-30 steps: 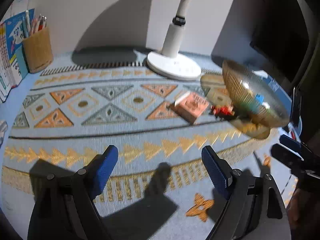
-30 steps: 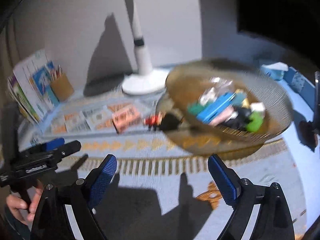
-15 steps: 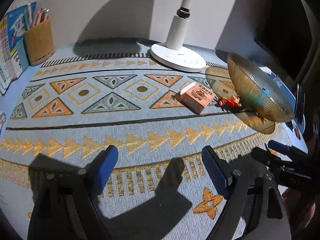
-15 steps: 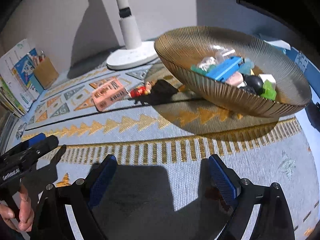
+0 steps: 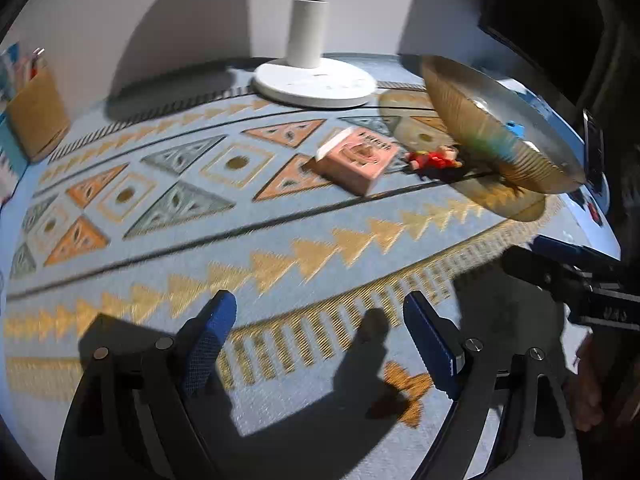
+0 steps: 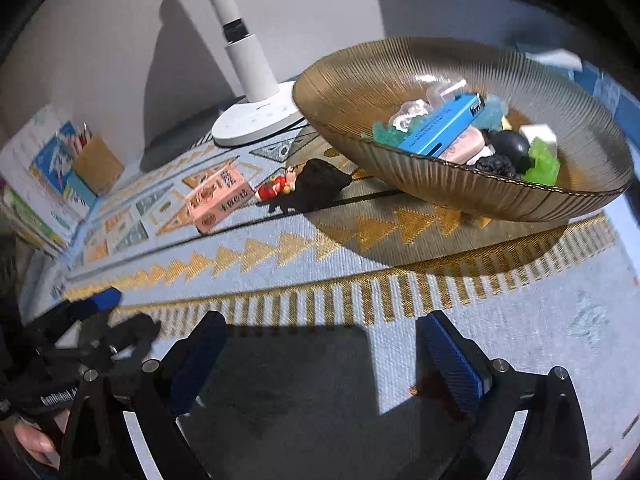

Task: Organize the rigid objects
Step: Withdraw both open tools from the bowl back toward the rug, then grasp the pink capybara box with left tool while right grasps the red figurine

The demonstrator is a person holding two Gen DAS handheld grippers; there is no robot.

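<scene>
Hovering low over the patterned cloth (image 6: 400, 296) that covers the worktop, both grippers are empty. The right gripper (image 6: 320, 356) has its jaws opening, with only shadowed cloth between the blue pads; the left gripper (image 5: 316, 340) stands wide apart too, nothing between its fingers.

The ribbed amber glass bowl (image 6: 440, 188) sits at the right side of the cloth and looks like the collecting place: it already holds a blue rectangular device (image 6: 444, 128), a black ball (image 6: 510, 146), a green translucent piece (image 6: 544, 162), a pink bar and some clear and teal bits. Two things are left outside it, which is probably why both grippers face this way. The pink box (image 6: 218, 198) lies flat on the cloth near the lamp base (image 6: 256, 120), and the small red toy figure (image 6: 278, 188) lies on its side just beside the box, between it and the bowl, partly in the bowl's shadow.

The box carries printed characters and round emblems on its faces, too small and blurred to read. The left gripper's body, seen from the right wrist, bears white lettering that cannot be made out fully. At the far left, a pen holder (image 6: 96, 166) stands against upright books, well apart from the work.
</scene>
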